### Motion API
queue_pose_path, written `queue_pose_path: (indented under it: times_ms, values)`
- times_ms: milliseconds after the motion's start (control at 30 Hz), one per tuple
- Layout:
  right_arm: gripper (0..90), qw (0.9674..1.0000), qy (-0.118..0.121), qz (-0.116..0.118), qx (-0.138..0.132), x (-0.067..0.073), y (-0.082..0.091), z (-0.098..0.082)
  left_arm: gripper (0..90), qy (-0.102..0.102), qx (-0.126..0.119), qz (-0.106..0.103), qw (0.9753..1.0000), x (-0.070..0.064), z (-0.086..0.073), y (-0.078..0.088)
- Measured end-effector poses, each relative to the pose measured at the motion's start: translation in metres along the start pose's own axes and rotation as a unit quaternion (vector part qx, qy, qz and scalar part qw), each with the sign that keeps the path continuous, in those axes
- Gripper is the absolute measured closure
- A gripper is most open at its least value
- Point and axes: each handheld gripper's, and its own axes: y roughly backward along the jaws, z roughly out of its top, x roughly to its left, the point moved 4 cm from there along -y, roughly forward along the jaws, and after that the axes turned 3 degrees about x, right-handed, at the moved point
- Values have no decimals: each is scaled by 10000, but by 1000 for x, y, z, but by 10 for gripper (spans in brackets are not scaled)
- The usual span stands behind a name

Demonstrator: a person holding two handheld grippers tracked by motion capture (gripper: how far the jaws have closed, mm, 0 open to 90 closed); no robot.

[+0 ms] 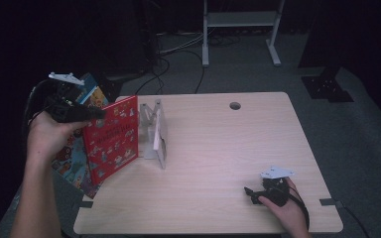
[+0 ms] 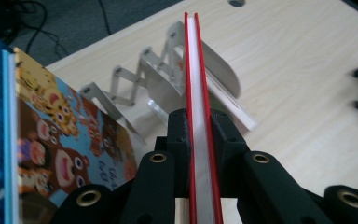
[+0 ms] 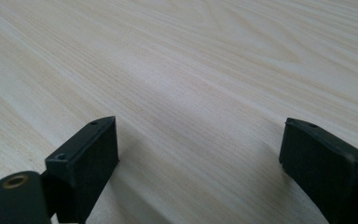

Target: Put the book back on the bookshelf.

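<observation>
A thin red picture book (image 1: 111,140) stands nearly upright at the table's left edge, and my left gripper (image 1: 95,113) is shut on its top edge. In the left gripper view the red book (image 2: 200,84) runs edge-on between the two black pads (image 2: 179,135), which press on both covers. Just right of it a metal folding book rack (image 1: 155,130) stands on the table, with its scissor links and plates (image 2: 168,74) beyond the book. My right gripper (image 1: 250,193) rests low on the table at the front right, its jaws wide open (image 3: 200,154) over bare wood.
A blue picture book with cartoon animals (image 1: 74,153) leans off the table's left side, close beside the red one (image 2: 51,140). The wooden table (image 1: 228,144) has a cable hole (image 1: 235,105) at the back. Cables and a frame's legs lie on the floor behind.
</observation>
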Motion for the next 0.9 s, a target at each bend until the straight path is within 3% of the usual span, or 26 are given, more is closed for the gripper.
queue_pose_path:
  times_ms: [367, 600, 733, 867, 900]
  values:
    - [106, 10000, 16, 0, -8, 0, 0, 0, 793, 226, -12, 98, 9997, 25, 17, -32]
    - [106, 10000, 5, 2, -4, 0, 0, 0, 793, 330, -82, 299, 9990, 39, 27, -46]
    - [106, 10000, 5, 2, -4, 0, 0, 0, 792, 439, -224, 233, 9985, 44, 28, -51]
    - [106, 10000, 6, 2, -4, 0, 0, 0, 792, 467, -151, 260, 9985, 46, 24, -58]
    - [106, 10000, 4, 3, -3, 0, 0, 0, 792, 487, -227, 249, 9982, 46, 22, -58]
